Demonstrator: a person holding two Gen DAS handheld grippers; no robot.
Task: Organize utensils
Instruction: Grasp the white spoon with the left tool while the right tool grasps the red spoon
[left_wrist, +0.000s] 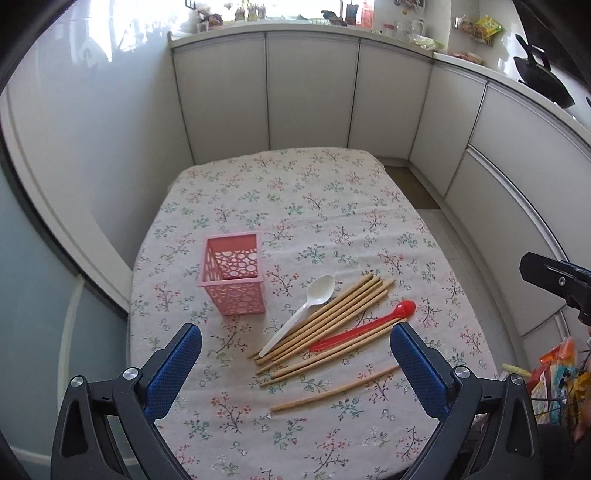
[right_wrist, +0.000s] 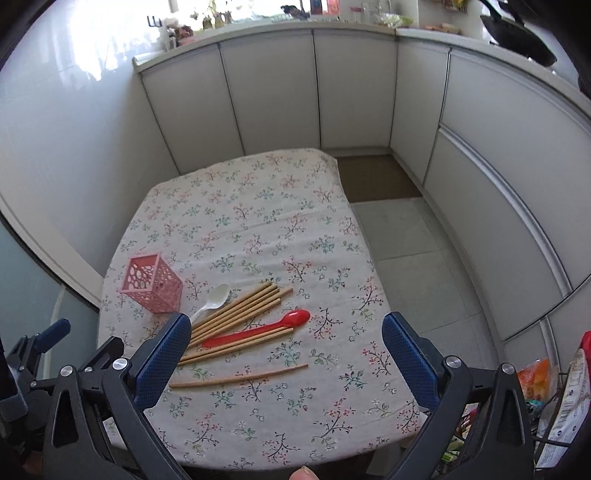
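A pink perforated holder (left_wrist: 233, 273) (right_wrist: 152, 288) stands upright and empty on the floral tablecloth (left_wrist: 295, 192) (right_wrist: 258, 221). To its right lie a white spoon (left_wrist: 301, 312) (right_wrist: 213, 298), several wooden chopsticks (left_wrist: 332, 314) (right_wrist: 240, 308) and a red spoon (left_wrist: 364, 326) (right_wrist: 258, 329). One chopstick (left_wrist: 334, 387) (right_wrist: 238, 376) lies apart, nearer me. My left gripper (left_wrist: 295, 345) hovers open above the near ends of the utensils, holding nothing. My right gripper (right_wrist: 286, 334) is open too, above the red spoon and chopsticks, its fingers empty.
White cabinets (left_wrist: 310, 88) (right_wrist: 354, 88) curve around the far side of the table. The floor (right_wrist: 406, 236) drops away at the table's right edge. Colourful packets (left_wrist: 557, 373) (right_wrist: 565, 391) sit at the near right. The other gripper (left_wrist: 557, 280) (right_wrist: 40, 347) shows at each view's side.
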